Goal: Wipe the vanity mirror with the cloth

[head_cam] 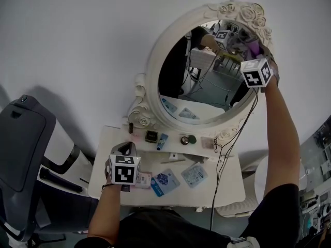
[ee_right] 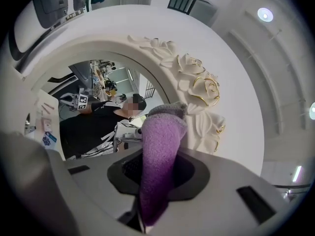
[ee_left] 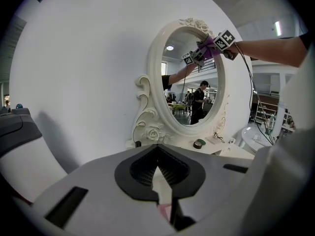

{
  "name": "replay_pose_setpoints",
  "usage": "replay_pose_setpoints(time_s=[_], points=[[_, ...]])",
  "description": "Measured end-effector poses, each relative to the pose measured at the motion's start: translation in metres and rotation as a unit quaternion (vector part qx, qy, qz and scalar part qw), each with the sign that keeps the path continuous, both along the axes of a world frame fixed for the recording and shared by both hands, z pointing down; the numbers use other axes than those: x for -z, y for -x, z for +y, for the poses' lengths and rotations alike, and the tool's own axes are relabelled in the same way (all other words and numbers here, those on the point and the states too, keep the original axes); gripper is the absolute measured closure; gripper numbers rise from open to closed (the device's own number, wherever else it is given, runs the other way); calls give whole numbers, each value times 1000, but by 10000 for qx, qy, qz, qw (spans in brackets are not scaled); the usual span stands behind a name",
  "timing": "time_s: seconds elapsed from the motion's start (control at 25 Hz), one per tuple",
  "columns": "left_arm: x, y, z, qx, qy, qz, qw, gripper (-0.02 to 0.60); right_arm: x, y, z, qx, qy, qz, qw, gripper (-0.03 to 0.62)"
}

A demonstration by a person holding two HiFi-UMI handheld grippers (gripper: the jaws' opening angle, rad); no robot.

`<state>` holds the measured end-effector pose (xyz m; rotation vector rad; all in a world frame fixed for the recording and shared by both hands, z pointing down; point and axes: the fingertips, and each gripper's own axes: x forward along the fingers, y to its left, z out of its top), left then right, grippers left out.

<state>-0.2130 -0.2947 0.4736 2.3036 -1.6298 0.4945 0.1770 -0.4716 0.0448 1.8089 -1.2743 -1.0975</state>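
Note:
The oval vanity mirror in its white carved frame stands on a white table against the wall. My right gripper is raised to the frame's upper right, by the carved roses, and is shut on a purple cloth. The cloth sticks out past the jaws and touches the glass edge. The left gripper view shows the same mirror with the right gripper at its top. My left gripper hovers low over the table's left part, its jaws closed together with nothing gripped.
On the white vanity table lie several small packets, a black square item, small round jars and a black cable. A grey chair stands at the left.

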Motion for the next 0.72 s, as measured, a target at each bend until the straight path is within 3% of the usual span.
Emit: replay_pose_setpoints(time_s=[0.4, 0.72], points=[[-12, -2, 0, -44, 116, -142, 9998, 581, -16, 5, 3, 305, -331, -381, 9983, 508], [-16, -13, -3, -123, 173, -168, 9996, 581, -40, 14, 3, 487, -246, -205, 9983, 510]])
